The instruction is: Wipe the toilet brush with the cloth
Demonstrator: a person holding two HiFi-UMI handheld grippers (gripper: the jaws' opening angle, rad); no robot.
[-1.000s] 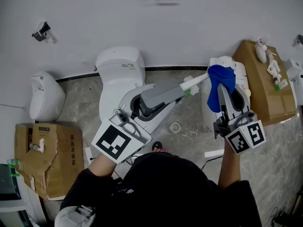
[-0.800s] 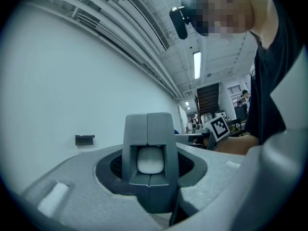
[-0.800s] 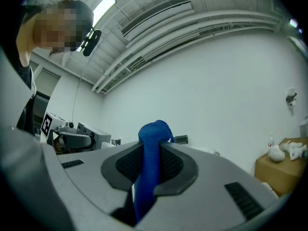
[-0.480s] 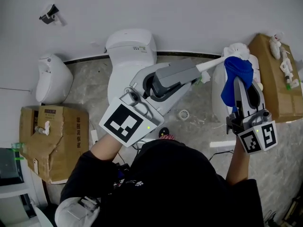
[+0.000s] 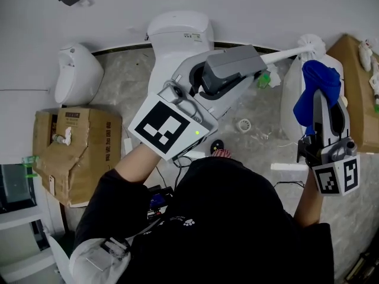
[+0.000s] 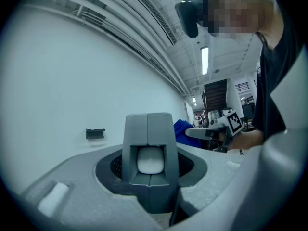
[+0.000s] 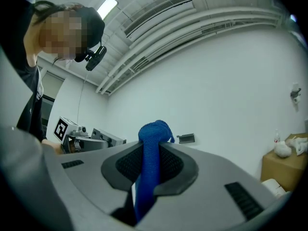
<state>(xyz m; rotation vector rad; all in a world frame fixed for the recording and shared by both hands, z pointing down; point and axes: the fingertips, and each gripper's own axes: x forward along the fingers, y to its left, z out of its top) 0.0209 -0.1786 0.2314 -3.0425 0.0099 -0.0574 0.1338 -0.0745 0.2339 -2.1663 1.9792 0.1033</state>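
Blue cloth (image 5: pixel 318 80), clamped in the right tongs (image 5: pixel 324 106), hung just beside the brush (image 5: pixel 290 54) head; the left tongs (image 5: pixel 256 65) gripped its handle, long axis pointing toward the right tongs.

No print could be read: labels on the cardboard box (image 5: pixel 83 158) and toilet cistern (image 5: pixel 179 31) were too small.

Blue cloth (image 5: pixel 320 90), soft, woven

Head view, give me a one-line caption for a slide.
Mid-task: left tongs shut on the toilet brush handle, right tongs holding a blue cloth close to the brush head.
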